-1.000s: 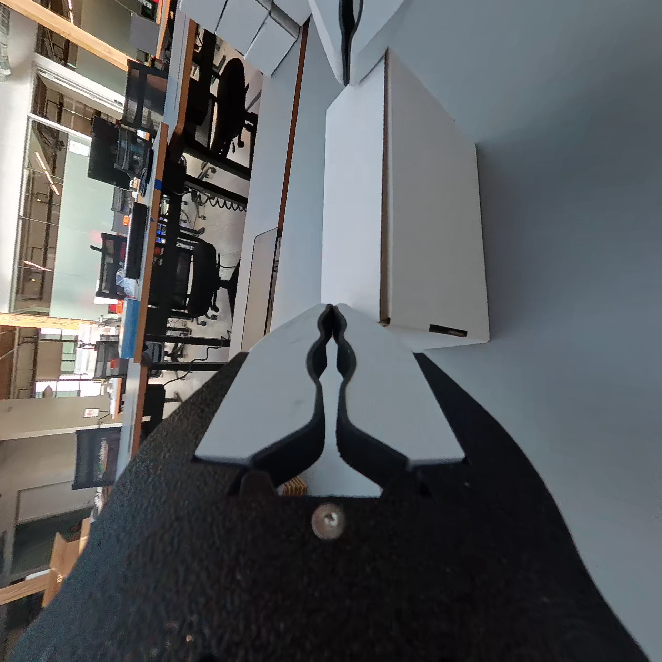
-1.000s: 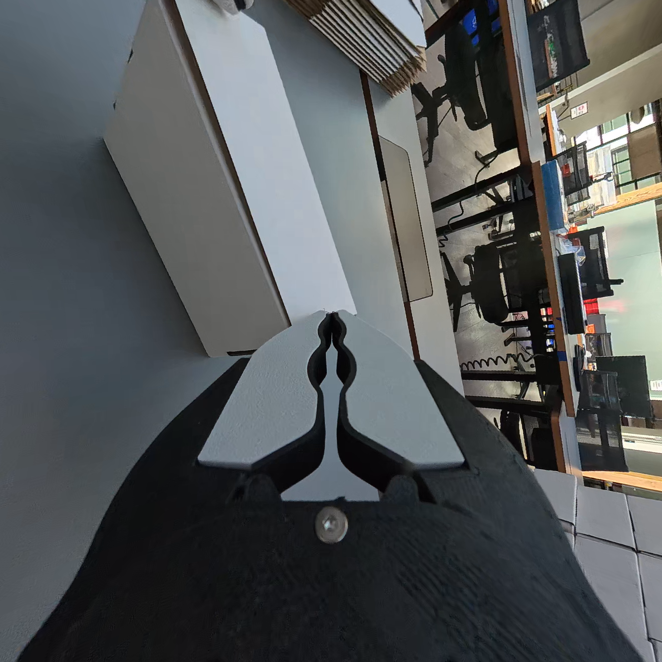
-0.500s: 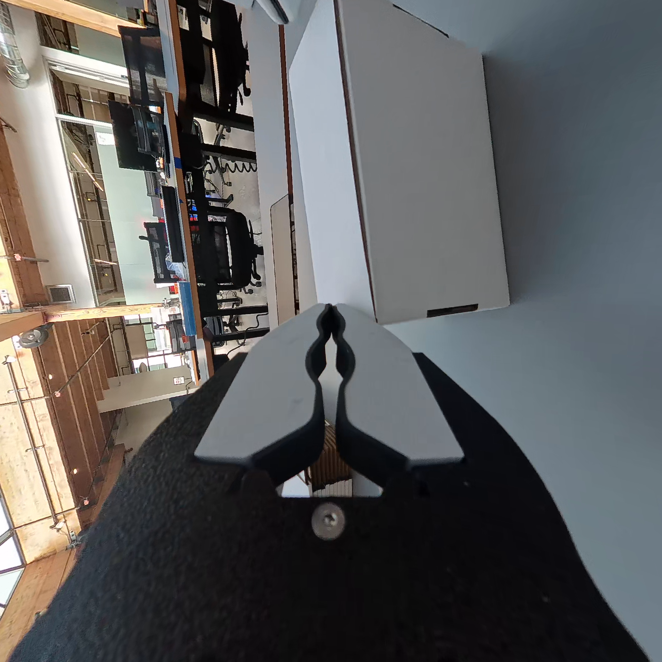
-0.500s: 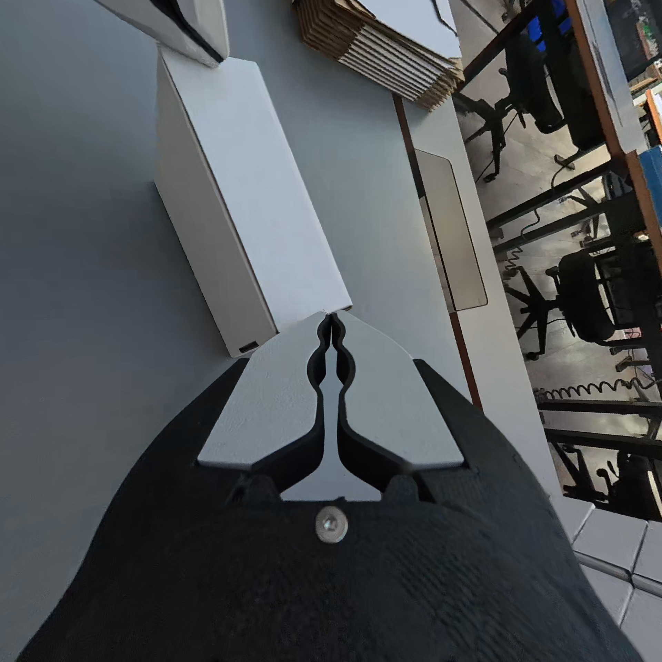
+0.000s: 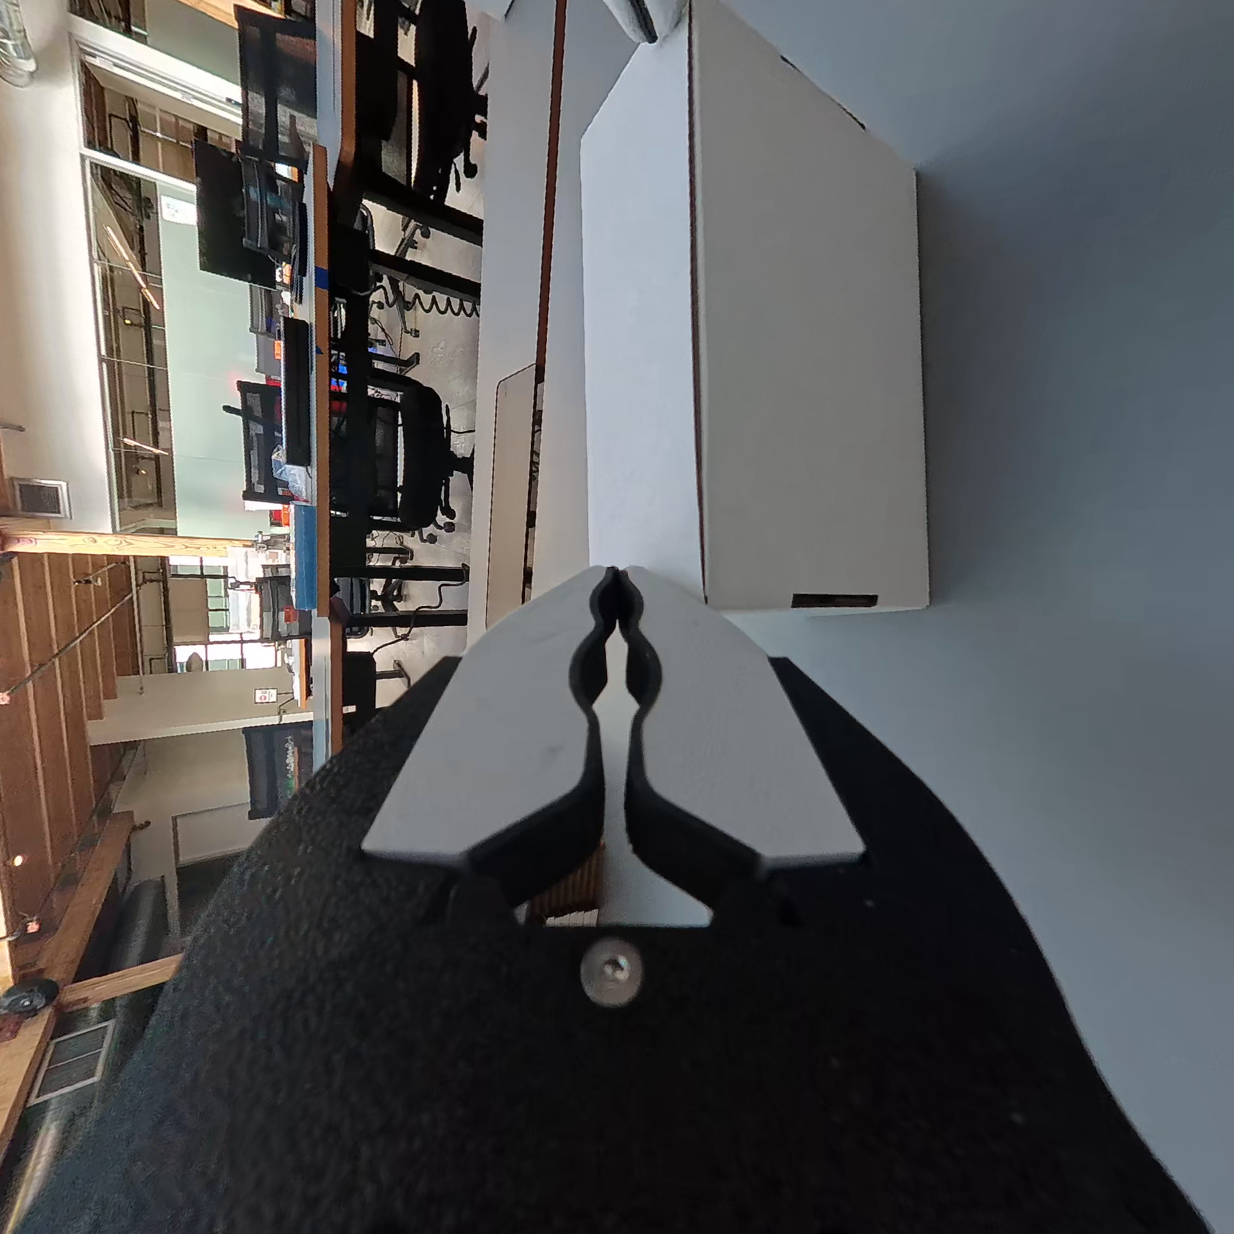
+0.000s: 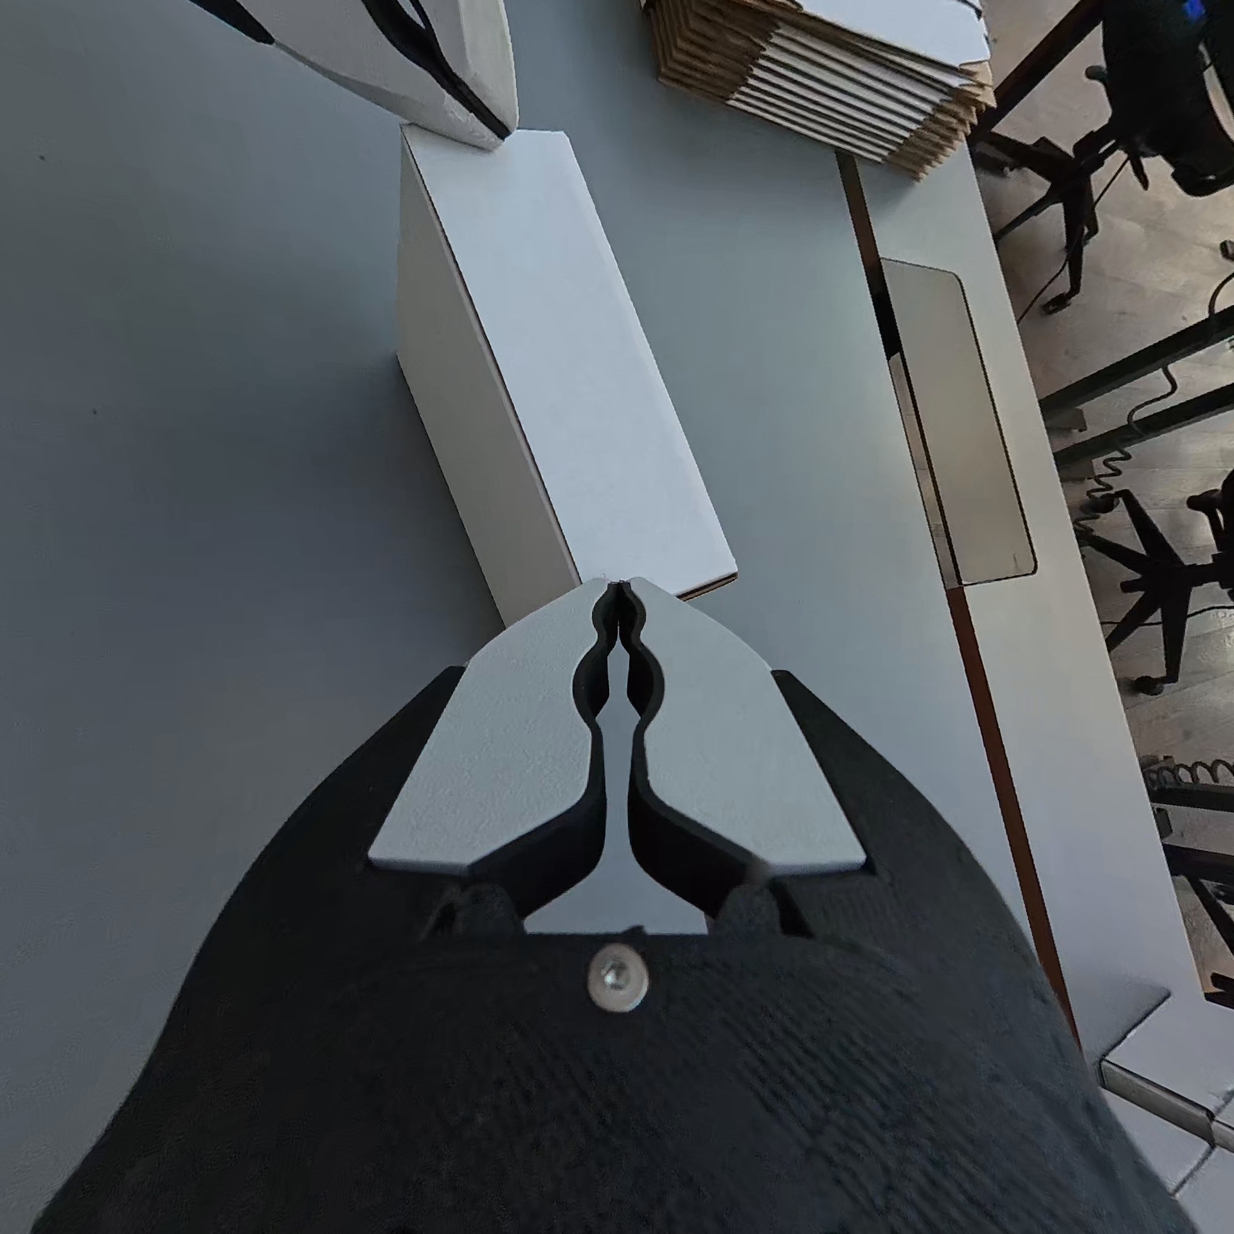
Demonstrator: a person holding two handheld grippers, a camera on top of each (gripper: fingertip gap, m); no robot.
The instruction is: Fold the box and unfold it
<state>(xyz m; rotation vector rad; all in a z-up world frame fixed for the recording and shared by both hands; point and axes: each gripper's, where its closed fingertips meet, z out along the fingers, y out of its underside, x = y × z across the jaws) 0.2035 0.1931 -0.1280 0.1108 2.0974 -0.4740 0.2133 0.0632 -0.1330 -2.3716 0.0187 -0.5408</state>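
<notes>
Two grippers fill my wrist feeds, and both have their tips pressed together with nothing between them. My left gripper (image 5: 615,573) sits just short of the near end of the white box (image 5: 801,374), a little to one side of it; I cannot tell whether the tips touch the cardboard. My right gripper (image 6: 620,586) is at the opposite end of that box (image 6: 561,374), its tips level with the near corner, contact likewise unclear.

From the right wrist view the box stands assembled and closed on the grey table (image 6: 187,467), a long white carton with a brown corrugated edge showing at its near end. From the left wrist view I see a small dark slot at the near bottom edge of its broad face. At the far end of the box, the left gripper's pale fingers (image 6: 414,73) appear at the top of the right wrist view.

Beyond the box lies a stack of flat cardboard blanks (image 6: 821,73) near the table edge. Farther off are office chairs (image 5: 417,461), desks and dark monitors (image 5: 240,214).
</notes>
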